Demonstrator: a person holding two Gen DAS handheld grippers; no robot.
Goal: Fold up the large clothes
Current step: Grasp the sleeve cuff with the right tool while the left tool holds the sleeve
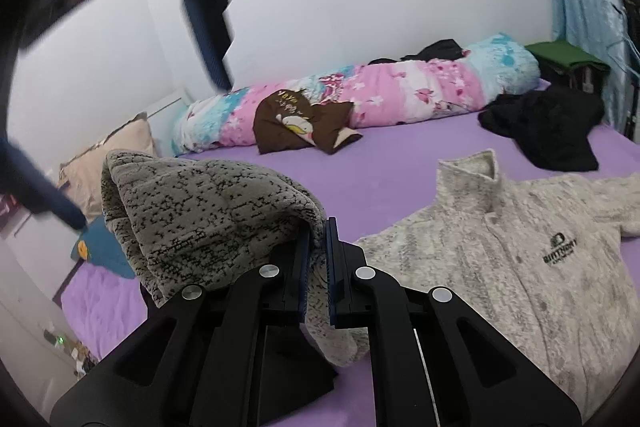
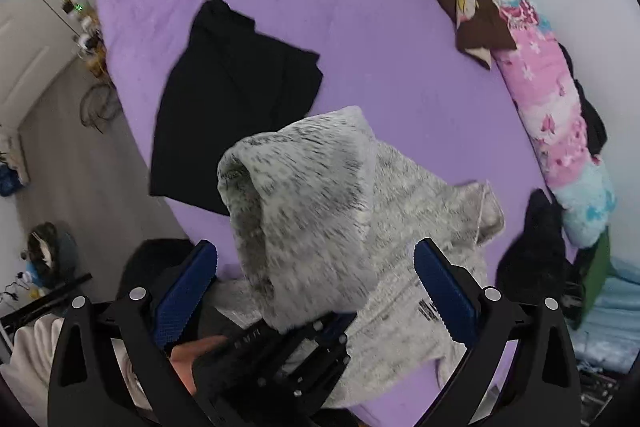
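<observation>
Fleece sweater (image 1: 500, 247) looks thick, soft, floppy; left gripper (image 1: 318, 255) clamps its sleeve (image 1: 208, 211), best held at the cuff. Right gripper (image 2: 316, 287) gapes, empty.

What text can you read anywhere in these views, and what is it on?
"BRITTANY", roughly, in dark letters under a small logo on the chest of the grey sweater; a smaller line beneath it is too blurred to read.
"Vava", uncertain, in yellow script on the brown shirt; the marks below it are too small to read.
Nothing else is legible.
</observation>
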